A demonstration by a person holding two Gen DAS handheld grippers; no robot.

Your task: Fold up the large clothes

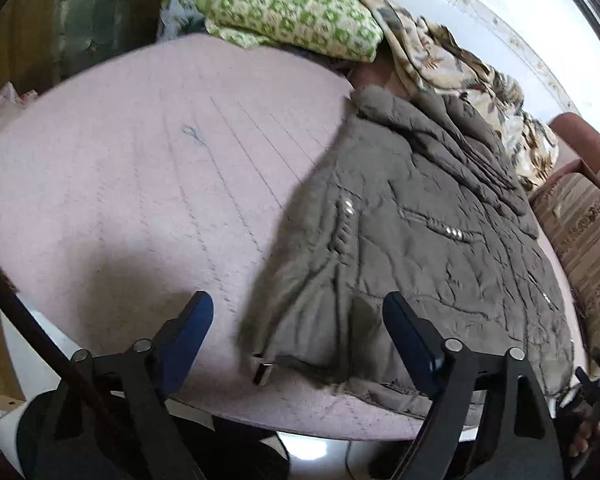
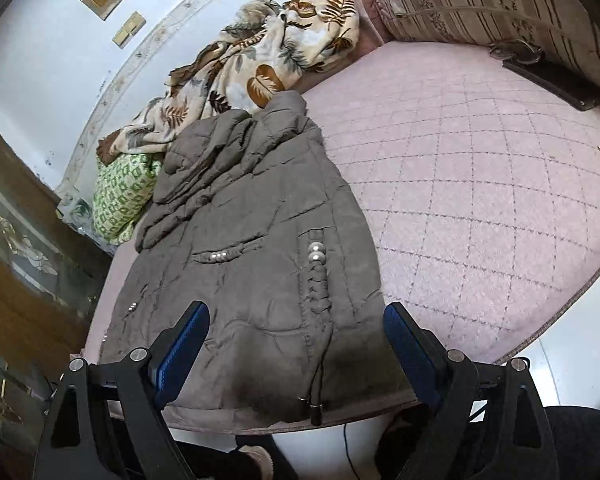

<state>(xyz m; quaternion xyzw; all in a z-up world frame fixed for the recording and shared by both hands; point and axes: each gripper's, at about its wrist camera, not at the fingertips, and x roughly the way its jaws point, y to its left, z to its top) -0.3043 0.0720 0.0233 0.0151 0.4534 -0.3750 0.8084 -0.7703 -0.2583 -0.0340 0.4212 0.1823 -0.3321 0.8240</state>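
A grey-brown padded jacket (image 2: pixel 252 248) lies spread along the left edge of the pink quilted bed (image 2: pixel 480 184), hem at the near edge, where the right gripper (image 2: pixel 296 344) hovers with jaws apart, a leaf-patterned blanket (image 2: pixel 260 60) bunched at the far edge.

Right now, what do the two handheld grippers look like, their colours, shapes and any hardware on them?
The left gripper and the right gripper look alike: two flat, blade-like fingers faced with blue ribbed pads, mounted on angular black linkage arms with triangular cut-outs. Round silver pivot bolts mark the joints. No cables or printed markings show on either.
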